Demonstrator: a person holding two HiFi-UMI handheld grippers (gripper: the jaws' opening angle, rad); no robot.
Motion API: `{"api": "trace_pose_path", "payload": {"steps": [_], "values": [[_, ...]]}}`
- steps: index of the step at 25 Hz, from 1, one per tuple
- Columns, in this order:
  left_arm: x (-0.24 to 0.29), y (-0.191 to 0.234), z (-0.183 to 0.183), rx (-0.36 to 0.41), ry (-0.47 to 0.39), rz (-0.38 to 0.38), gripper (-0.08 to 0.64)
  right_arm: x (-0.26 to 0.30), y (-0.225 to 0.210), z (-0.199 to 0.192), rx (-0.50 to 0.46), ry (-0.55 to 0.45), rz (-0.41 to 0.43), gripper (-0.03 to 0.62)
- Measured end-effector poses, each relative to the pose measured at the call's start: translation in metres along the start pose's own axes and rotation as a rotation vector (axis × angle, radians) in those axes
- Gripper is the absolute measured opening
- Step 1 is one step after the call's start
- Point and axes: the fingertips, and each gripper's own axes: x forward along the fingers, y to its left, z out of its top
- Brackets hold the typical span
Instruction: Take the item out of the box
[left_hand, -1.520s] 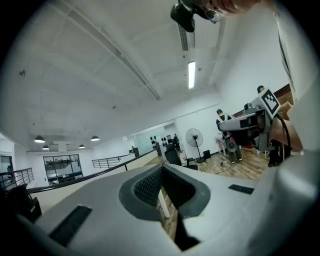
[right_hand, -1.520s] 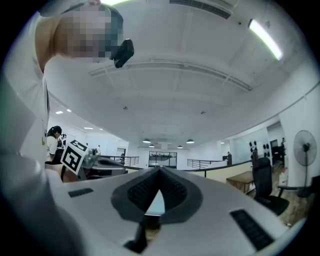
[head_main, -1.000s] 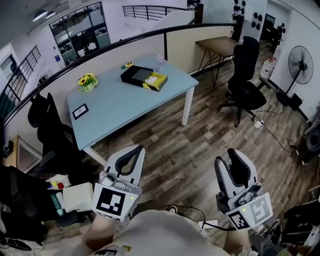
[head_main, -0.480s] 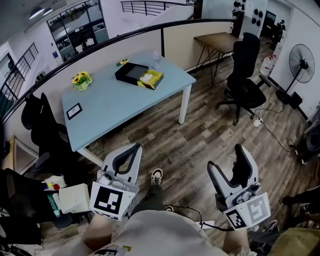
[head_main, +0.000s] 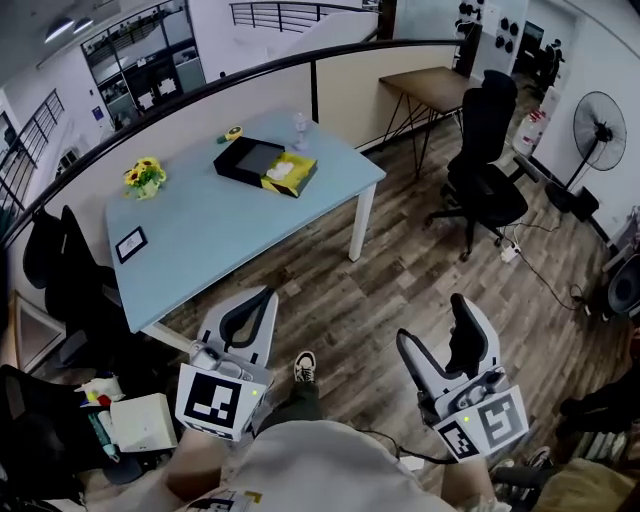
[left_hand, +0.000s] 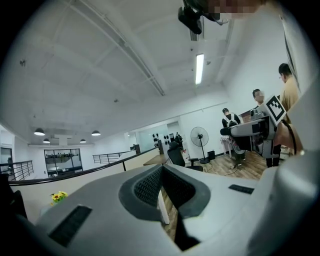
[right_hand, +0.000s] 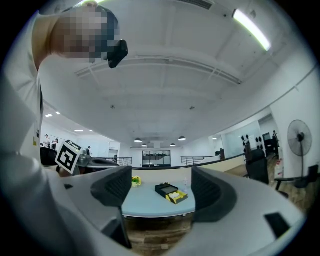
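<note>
A black box (head_main: 244, 157) with a yellow tray (head_main: 291, 174) of white stuff against it lies at the far side of the light blue table (head_main: 220, 222). Through the right gripper view the same box (right_hand: 170, 191) shows small and far off between the jaws. Both grippers are held low near my body, well short of the table. My left gripper (head_main: 258, 302) has its jaws together with nothing in them, as the left gripper (left_hand: 161, 174) view confirms. My right gripper (head_main: 433, 322) stands wide open and empty.
On the table are yellow flowers (head_main: 145, 177), a small card (head_main: 130, 243), a clear glass (head_main: 299, 125) and a small yellow object (head_main: 234, 132). A black office chair (head_main: 485, 170) and a fan (head_main: 598, 124) stand at the right, another black chair (head_main: 60, 262) at the left. Wood floor lies between me and the table.
The right gripper's jaws have spread from nearly shut to wide open. The table has shifted left in the head view, and a shoe has come into view below.
</note>
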Motion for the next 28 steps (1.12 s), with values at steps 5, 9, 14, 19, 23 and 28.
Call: {"api": "trace_pose_path", "payload": {"steps": [5, 9, 14, 19, 23, 28], "values": [[0.044, 0.041, -0.01, 0.004, 0.025, -0.013, 0.003, 0.06, -0.016, -0.009, -0.005, 0.032, 0.005, 0.364], [0.082, 0.084, -0.018, -0.002, 0.043, -0.007, 0.003, 0.119, -0.03, -0.016, 0.003, 0.06, 0.015, 0.364], [0.129, 0.148, -0.026, 0.007, 0.049, -0.005, 0.003, 0.201, -0.039, -0.02, -0.006, 0.086, 0.035, 0.362], [0.171, 0.207, -0.036, -0.003, 0.054, -0.009, 0.003, 0.279, -0.047, -0.022, -0.015, 0.089, 0.041, 0.362], [0.197, 0.239, -0.045, 0.001, 0.052, -0.01, 0.003, 0.321, -0.046, -0.029, -0.009, 0.088, 0.056, 0.362], [0.216, 0.263, -0.055, -0.014, 0.059, -0.004, 0.002, 0.357, -0.051, -0.038, -0.005, 0.11, 0.077, 0.362]]}}
